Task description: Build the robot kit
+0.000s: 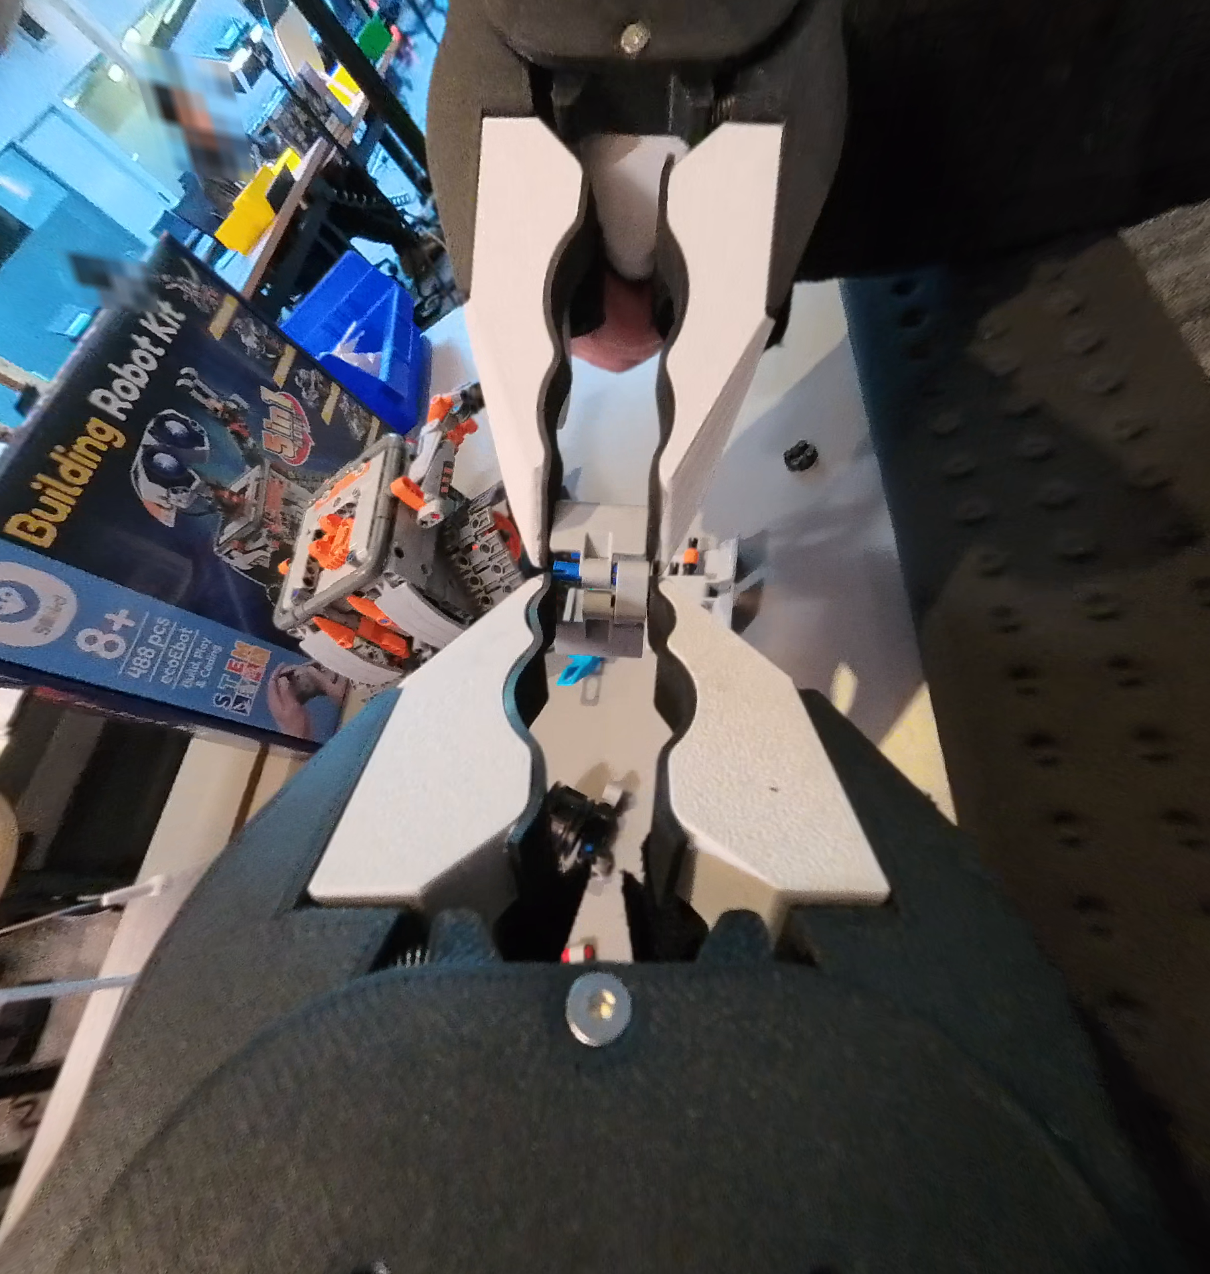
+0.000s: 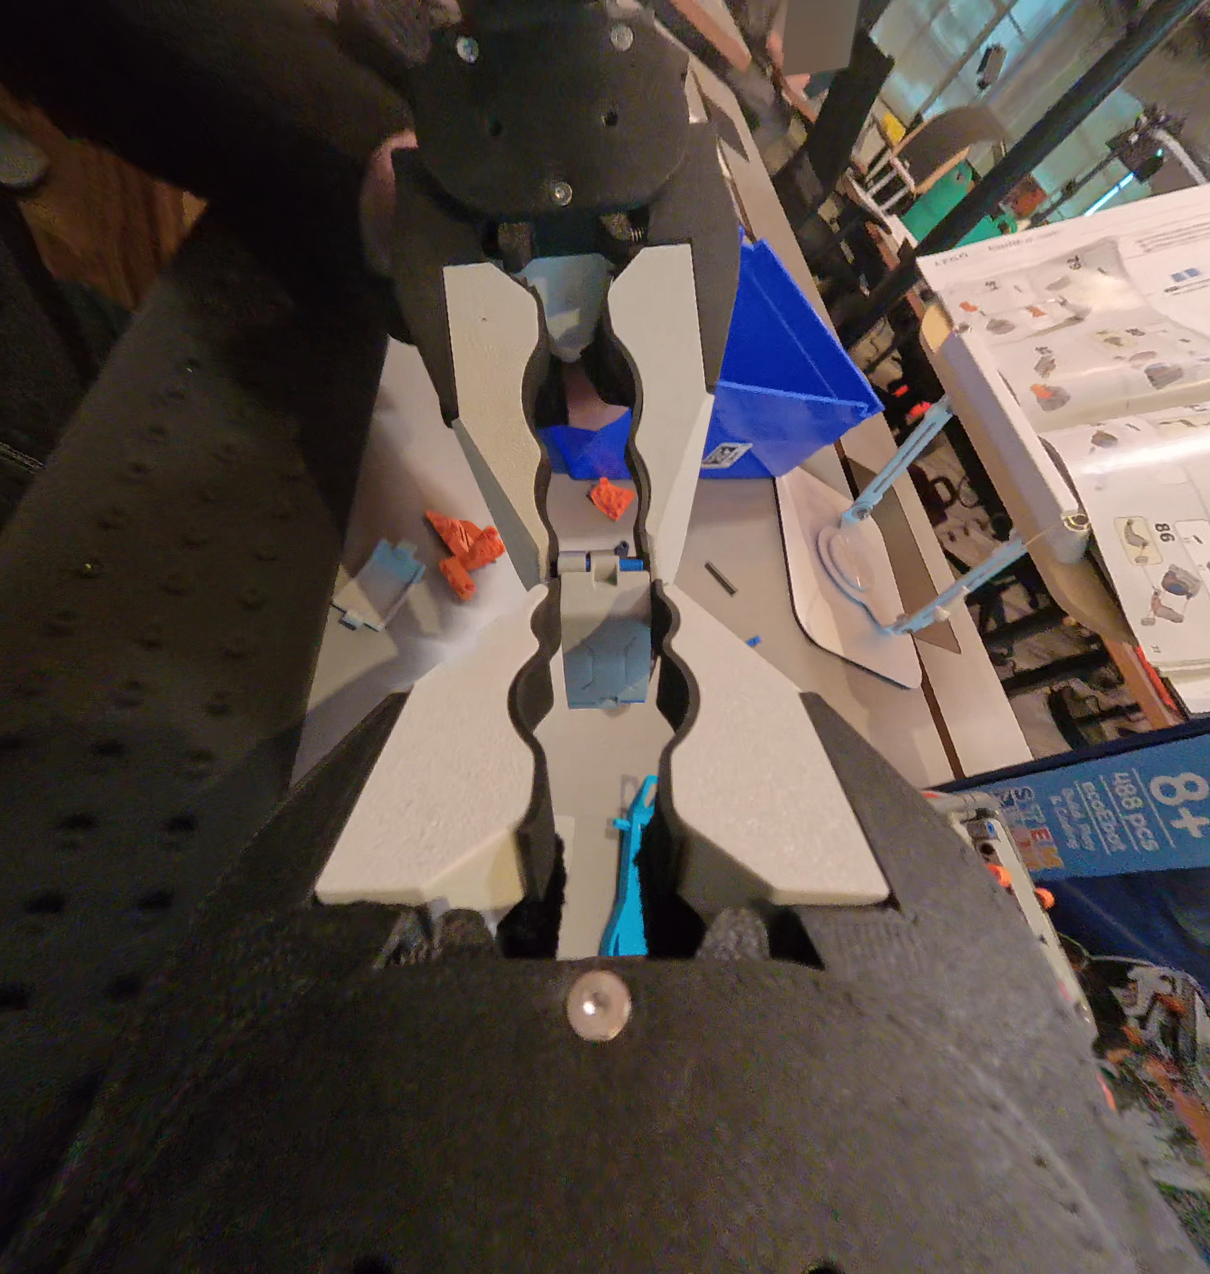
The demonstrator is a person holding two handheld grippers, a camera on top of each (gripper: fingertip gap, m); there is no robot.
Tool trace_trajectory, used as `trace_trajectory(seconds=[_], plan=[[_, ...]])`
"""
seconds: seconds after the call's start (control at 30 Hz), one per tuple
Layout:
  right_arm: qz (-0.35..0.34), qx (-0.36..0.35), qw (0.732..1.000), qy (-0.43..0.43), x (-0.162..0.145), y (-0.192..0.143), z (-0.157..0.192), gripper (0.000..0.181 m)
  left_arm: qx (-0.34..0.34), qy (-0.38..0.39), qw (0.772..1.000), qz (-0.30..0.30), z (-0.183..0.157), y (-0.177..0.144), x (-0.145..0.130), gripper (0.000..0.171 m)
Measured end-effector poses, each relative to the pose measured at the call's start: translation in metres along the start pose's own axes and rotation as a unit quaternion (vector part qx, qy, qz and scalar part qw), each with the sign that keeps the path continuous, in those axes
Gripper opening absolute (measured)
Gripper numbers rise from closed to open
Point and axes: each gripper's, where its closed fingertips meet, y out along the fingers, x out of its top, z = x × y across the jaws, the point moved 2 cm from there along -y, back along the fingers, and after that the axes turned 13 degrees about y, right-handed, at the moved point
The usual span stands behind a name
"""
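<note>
- Both grippers meet tip to tip over the grey table (image 2: 740,538), each clamped on the same small grey block piece.
- Left gripper (image 1: 598,600) has its fingers closed on one end of the grey block piece (image 1: 605,586), which has a blue pin on its side.
- Right gripper (image 2: 602,607) holds the other end of that piece (image 2: 602,620), its fingers pressed against both sides.
- Behind the left gripper stands a half-built grey and orange robot model (image 1: 381,551), next to the blue kit box (image 1: 154,441).
- Loose orange bricks (image 2: 464,544) and a pale blue part (image 2: 381,586) lie on the table beside the right gripper.
- A blue bin (image 2: 788,386) sits just behind the far gripper.
- An open instruction booklet (image 2: 1133,386) rests on a stand, well apart.
- A light blue tool (image 2: 629,875) lies under the right gripper.
</note>
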Motion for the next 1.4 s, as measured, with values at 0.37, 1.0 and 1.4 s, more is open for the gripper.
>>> trace_trajectory(seconds=[0.37, 1.0, 1.4], plan=[[-0.056, 0.003, 0.997, 0.046, 0.012, -0.006, -0.007, 0.023, 0.016, -0.077, 0.992, -0.104, 0.016, -0.024, 0.019, 0.069], [-0.101, 0.048, 0.985, 0.133, 0.019, -0.014, -0.012, 0.023, -0.03, -0.147, 0.984, -0.101, 0.017, -0.019, 0.01, 0.023], [-0.146, 0.092, 0.94, 0.294, 0.03, -0.012, -0.03, 0.023, -0.066, -0.26, 0.942, -0.204, 0.032, -0.029, 0.012, 0.038]])
